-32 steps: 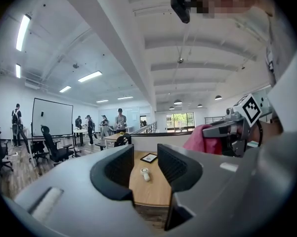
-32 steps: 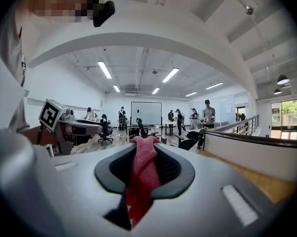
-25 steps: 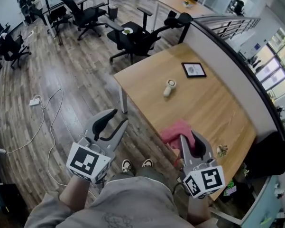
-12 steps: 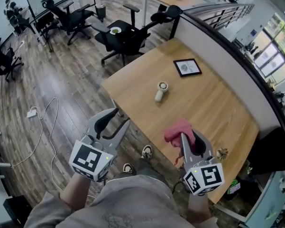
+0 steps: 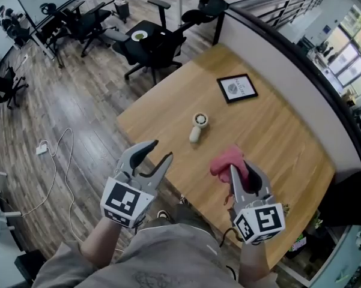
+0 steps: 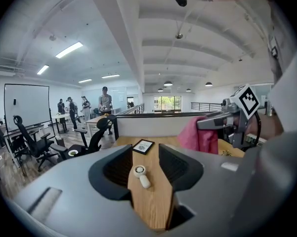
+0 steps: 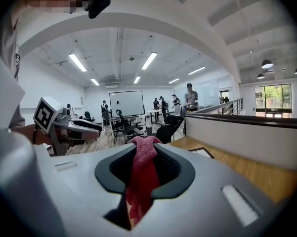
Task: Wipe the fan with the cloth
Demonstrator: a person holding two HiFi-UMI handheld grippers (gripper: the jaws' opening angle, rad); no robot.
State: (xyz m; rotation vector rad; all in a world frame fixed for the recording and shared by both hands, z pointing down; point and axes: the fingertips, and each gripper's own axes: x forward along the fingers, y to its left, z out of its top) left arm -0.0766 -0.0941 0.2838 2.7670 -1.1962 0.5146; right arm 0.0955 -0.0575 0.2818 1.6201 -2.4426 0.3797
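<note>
Between the jaws of the right hand-held gripper (image 7: 144, 143) sits the pink cloth (image 7: 138, 181), pinched tight. That gripper's own view shows the fabric bunched in the gap, with a tuft past the tips and the rest trailing below. From the head view it is held over the near part of the wooden bench (image 5: 276, 131). The left hand-held gripper (image 5: 158, 151) is beside it at the bench's near-left edge, jaws spread. They have just been opening, and nothing is gripped between them; its view looks straight through the gap at the bench top.

Further out, near the middle of the bench, lies the fan (image 5: 196, 126). It is a small white hand-held one, lying down with its round head away from the person and its handle toward them. It is too small in these views to say whether it carries dust. It lies apart from both grippers and from the cloth. Beyond it a framed picture (image 5: 236, 88) lies flat, and office chairs (image 5: 159, 41) stand on the floor past the far corner.

Only the fetching of the cloth looks done. No wiping has begun, since the cloth has not yet met the fan. What is left, as I judge it, is to reach the fan, probably steady it with the free left gripper, and rub the cloth over head and handle.
</note>
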